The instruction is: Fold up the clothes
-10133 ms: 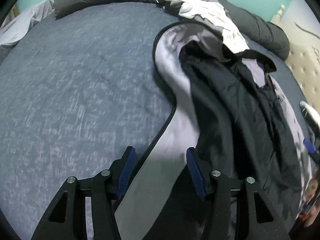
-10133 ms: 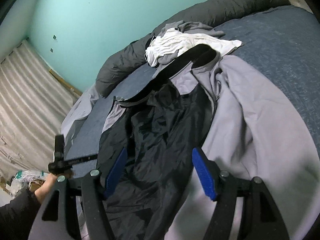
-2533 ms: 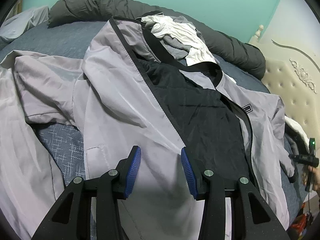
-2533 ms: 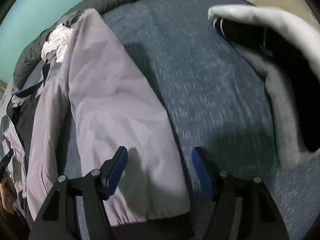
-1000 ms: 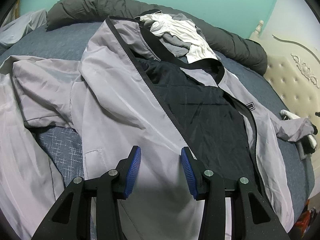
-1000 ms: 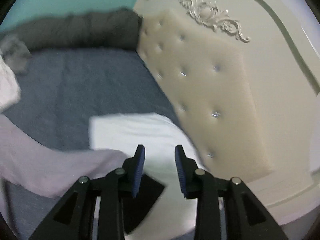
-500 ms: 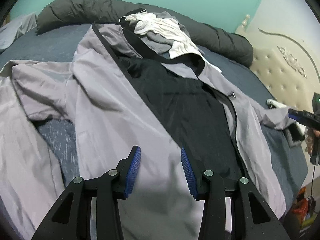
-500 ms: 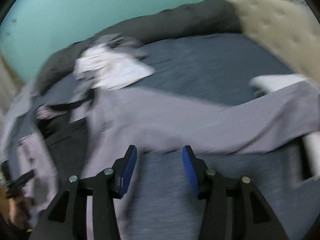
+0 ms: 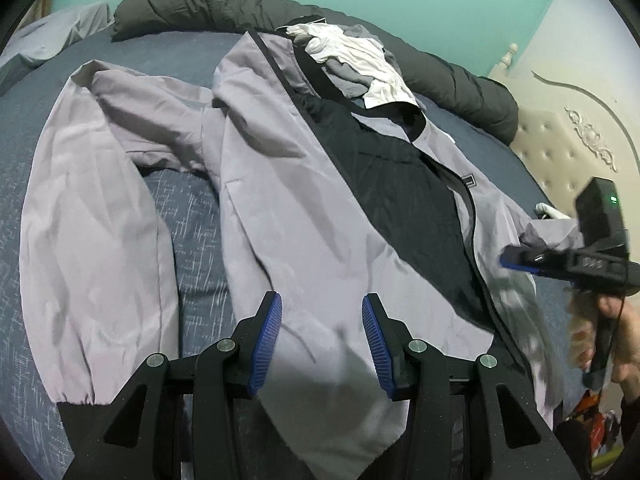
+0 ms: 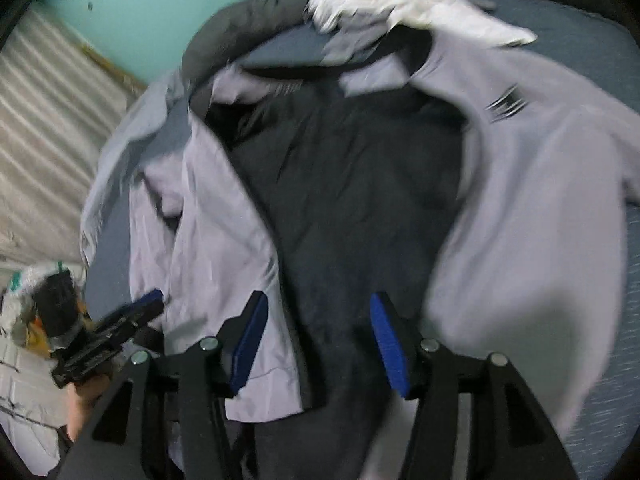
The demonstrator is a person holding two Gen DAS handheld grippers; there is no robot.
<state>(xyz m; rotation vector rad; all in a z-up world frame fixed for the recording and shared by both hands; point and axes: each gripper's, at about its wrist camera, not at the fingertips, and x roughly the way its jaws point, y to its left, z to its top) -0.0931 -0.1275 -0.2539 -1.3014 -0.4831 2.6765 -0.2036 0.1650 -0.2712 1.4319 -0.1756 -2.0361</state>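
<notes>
1. A light grey jacket (image 9: 288, 200) lies spread open on the bed (image 9: 176, 52), its black lining (image 9: 404, 200) facing up.
2. One sleeve (image 9: 92, 216) stretches out to the left of the lining, the cuff near the bed's near edge.
3. A crumpled white garment (image 9: 360, 60) sits just above the jacket's collar, against a dark grey rolled duvet (image 9: 224, 4).
4. The left hand-held gripper (image 9: 322, 340) hovers over the jacket's near hem, its blue pads apart and nothing pinched between them.
5. The right hand-held gripper (image 10: 318, 344) hangs over the lining by the hem; its jaws are opening, with only cloth below and none gripped.
6. A cream tufted headboard (image 9: 560, 152) stands to the right of the jacket.
7. The right wrist view is blurred, so finer detail there cannot be told.
</notes>
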